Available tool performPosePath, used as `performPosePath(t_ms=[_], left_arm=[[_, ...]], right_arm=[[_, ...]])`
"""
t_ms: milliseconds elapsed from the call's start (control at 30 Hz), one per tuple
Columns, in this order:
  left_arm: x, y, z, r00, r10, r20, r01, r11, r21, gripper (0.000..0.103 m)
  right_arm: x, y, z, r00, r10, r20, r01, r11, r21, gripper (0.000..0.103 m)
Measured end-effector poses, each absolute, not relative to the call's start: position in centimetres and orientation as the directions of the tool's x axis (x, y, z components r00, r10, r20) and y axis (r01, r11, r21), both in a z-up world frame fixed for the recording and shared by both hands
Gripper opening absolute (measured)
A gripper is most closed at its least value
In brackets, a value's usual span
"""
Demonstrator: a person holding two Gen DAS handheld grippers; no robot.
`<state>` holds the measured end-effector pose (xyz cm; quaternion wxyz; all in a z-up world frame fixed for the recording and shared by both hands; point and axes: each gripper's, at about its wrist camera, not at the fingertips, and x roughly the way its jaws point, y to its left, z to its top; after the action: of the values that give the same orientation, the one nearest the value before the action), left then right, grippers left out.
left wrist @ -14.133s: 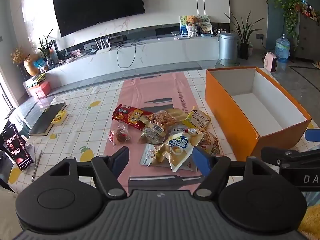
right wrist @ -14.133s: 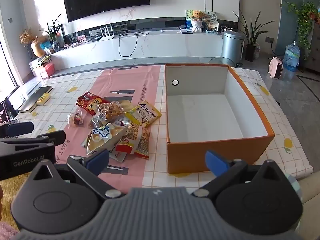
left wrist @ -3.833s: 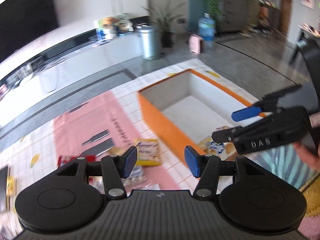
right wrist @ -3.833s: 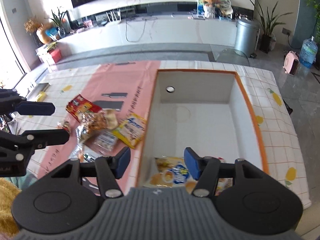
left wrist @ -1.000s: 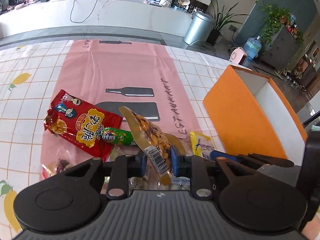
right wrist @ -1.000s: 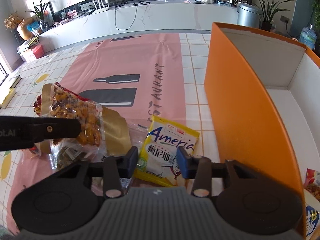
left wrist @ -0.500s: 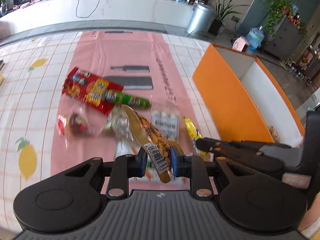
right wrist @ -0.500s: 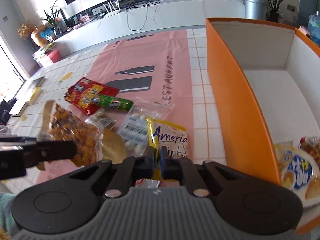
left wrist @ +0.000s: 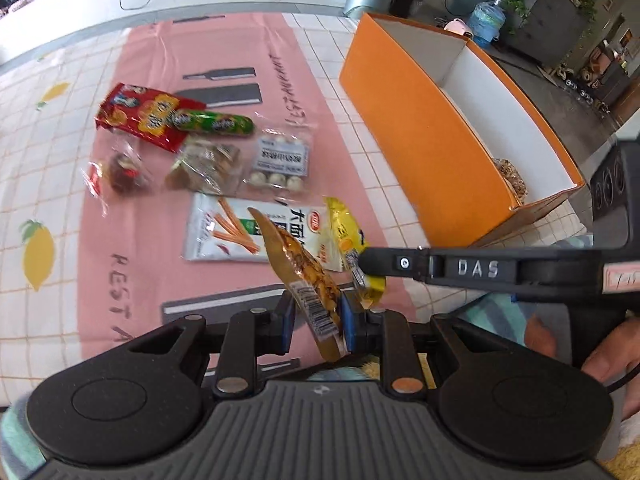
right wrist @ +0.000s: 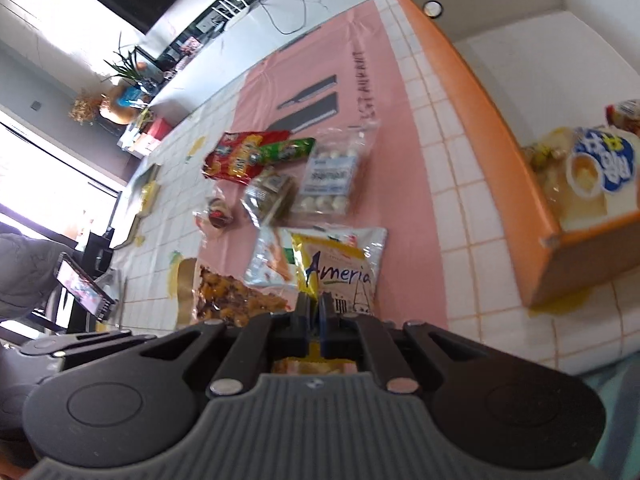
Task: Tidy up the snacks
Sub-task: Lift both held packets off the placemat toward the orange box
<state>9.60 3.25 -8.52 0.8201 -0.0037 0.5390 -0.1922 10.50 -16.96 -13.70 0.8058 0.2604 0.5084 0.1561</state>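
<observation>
A tiled cloth with a pink mat [left wrist: 132,216] covers the table; the orange box [left wrist: 420,120] sits upper right. The left gripper [left wrist: 316,322] pinches a nut packet [left wrist: 308,284]; the right gripper [right wrist: 314,312] is clamped on the yellow packet [right wrist: 340,276], lower centre.

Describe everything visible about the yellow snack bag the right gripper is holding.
The yellow bag is a glossy plastic packet with blue "Ameria" lettering and a small drawing beneath. The right gripper is shut on its near edge, so it hangs lifted and tilted over the white packet on the pink mat. In the left view it shows edge-on beside the nut bag.
</observation>
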Motion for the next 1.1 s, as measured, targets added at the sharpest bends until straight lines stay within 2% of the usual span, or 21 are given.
performPosePath(t_ms=[167,367,567,700,800,1100], left_arm=[[9.9,3.2,-8.7,0.354,-0.329,-0.875,0.277,0.931,-0.238,0.026],[10.4,1.4,-8.1,0.372,-0.349,-0.860,0.298,0.923,-0.245,0.027],[10.9,0.1,-8.5,0.403,-0.311,-0.860,0.307,0.932,-0.193,0.027],[11.1,0.9,-9.0,0.414,-0.321,-0.852,0.273,0.937,-0.219,0.027],[11.4,1.5,-9.2,0.420,-0.340,-0.841,0.244,0.935,-0.256,0.027],[12.7,2.9,-10.6,0.390,-0.367,-0.844,0.129,0.930,-0.344,0.032]], right_arm=[[9.7,-18.3,-14.2,0.438,0.522,-0.732,0.050,0.799,0.599,0.000],[9.9,-19.1,-13.3,0.466,0.462,-0.755,0.044,0.840,0.541,0.001],[10.4,-18.6,-12.7,0.476,0.412,-0.777,-0.011,0.886,0.463,0.008],[11.0,-18.3,-12.8,0.460,0.409,-0.788,-0.033,0.895,0.445,0.021],[11.3,-17.7,-12.9,0.456,0.406,-0.792,-0.060,0.902,0.427,0.026],[11.8,-16.9,-13.0,0.438,0.369,-0.820,-0.088,0.925,0.369,0.028]])
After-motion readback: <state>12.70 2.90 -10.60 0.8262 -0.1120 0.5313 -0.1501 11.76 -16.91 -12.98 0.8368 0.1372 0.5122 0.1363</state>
